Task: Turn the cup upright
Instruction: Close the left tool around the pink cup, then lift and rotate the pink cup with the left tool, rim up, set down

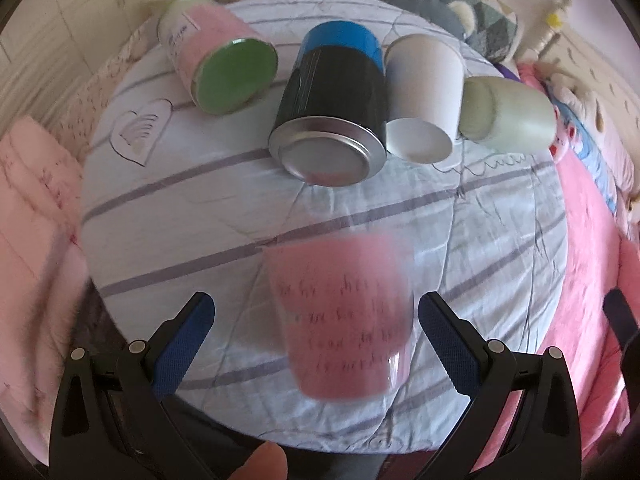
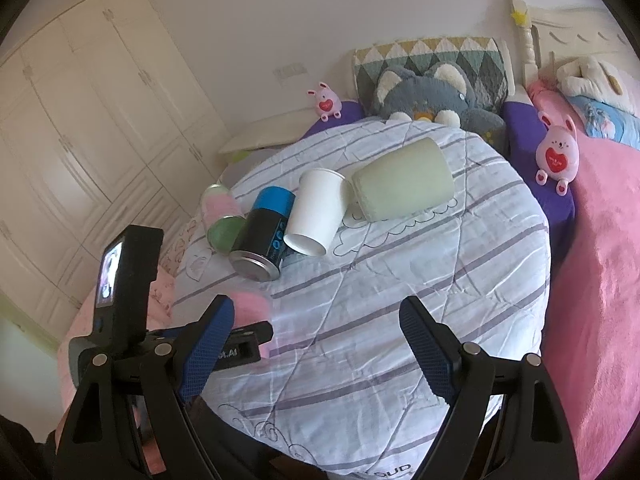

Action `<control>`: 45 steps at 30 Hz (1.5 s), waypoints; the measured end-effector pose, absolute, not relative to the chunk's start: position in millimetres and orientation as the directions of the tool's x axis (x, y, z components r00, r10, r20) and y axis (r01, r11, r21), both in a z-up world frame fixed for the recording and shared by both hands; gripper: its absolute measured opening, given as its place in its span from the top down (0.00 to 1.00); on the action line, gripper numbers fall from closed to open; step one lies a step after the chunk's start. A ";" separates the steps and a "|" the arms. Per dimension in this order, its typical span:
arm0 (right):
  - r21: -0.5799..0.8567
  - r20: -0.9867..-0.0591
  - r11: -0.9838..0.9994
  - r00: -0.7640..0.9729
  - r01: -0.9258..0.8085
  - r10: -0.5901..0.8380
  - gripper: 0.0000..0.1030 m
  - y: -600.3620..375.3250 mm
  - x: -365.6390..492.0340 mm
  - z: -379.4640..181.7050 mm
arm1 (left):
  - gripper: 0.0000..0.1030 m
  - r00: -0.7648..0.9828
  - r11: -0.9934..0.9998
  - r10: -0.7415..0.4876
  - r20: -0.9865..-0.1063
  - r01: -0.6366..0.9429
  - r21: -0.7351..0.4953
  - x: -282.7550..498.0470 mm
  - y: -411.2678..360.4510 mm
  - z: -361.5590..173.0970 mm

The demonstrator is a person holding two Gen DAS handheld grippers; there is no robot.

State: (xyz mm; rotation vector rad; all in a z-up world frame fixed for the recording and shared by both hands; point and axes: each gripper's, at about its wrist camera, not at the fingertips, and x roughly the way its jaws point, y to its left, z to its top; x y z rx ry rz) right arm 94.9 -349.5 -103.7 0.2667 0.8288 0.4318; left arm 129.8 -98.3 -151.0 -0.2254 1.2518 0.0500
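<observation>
We see the pink cup (image 1: 342,320) between the two fingers of our left gripper (image 1: 316,334), wide end away from us and narrow end toward us. It is strongly blurred, so we cannot say if it stands or is in motion. The jaws are wide apart, with a gap on each side of the cup, so nothing is held. Our right gripper (image 2: 316,344) is also spread open and empty, over the striped quilt (image 2: 400,280), with the left tool just to its left.

We judge some risks here. The quilt is soft, so the cup could tip when we close. If the fingers close off centre, they may push it away. Farther ahead lie the black can (image 1: 332,108), the white paper cup (image 1: 424,88) and other containers on their sides.
</observation>
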 end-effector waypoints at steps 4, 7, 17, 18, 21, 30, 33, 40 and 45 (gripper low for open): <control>0.394 -0.658 0.881 0.589 -0.261 0.469 0.17 -351.0 100.2 -106.5 | 0.27 0.300 0.966 -0.132 -0.945 -0.175 -0.190 136.4 -96.1 -158.7; 0.396 -0.664 0.882 0.585 -0.254 0.466 0.17 -351.6 103.3 -108.6 | 0.34 0.296 0.959 -0.167 -0.940 -0.173 -0.225 136.9 -93.4 -160.9; 0.398 -0.662 0.885 0.592 -0.242 0.460 0.17 -344.2 98.4 -107.7 | 0.35 0.495 0.979 -0.145 -0.856 -0.051 -0.196 121.6 -73.6 -128.1; 0.399 -0.662 0.885 0.592 -0.241 0.460 0.17 -342.3 97.1 -107.5 | 0.35 0.525 0.983 -0.133 -0.841 -0.040 -0.181 123.3 -72.4 -125.5; 0.400 -0.660 0.886 0.597 -0.234 0.456 0.17 -336.0 92.0 -106.1 | 0.35 0.650 0.995 -0.080 -0.755 0.002 -0.103 116.2 -66.4 -117.3; 0.372 -0.682 0.907 0.605 -0.197 0.411 0.17 -313.7 73.6 -104.0 | 0.34 0.897 0.981 -0.023 -0.441 0.106 0.164 94.1 -52.9 -146.2; 0.357 -0.699 0.915 0.596 -0.189 0.396 0.17 -304.7 68.5 -104.0 | 0.33 0.888 0.973 -0.032 -0.459 0.133 0.189 96.6 -47.8 -164.1; 0.319 -0.723 0.934 0.596 -0.160 0.349 0.17 -287.2 56.7 -101.4 | 0.13 0.885 0.974 -0.075 -0.459 0.163 0.155 83.9 -38.4 -163.8; 0.304 -0.724 0.939 0.601 -0.160 0.337 0.17 -275.6 52.3 -97.2 | 0.05 0.887 0.967 -0.089 -0.453 0.186 0.174 79.3 -44.6 -164.2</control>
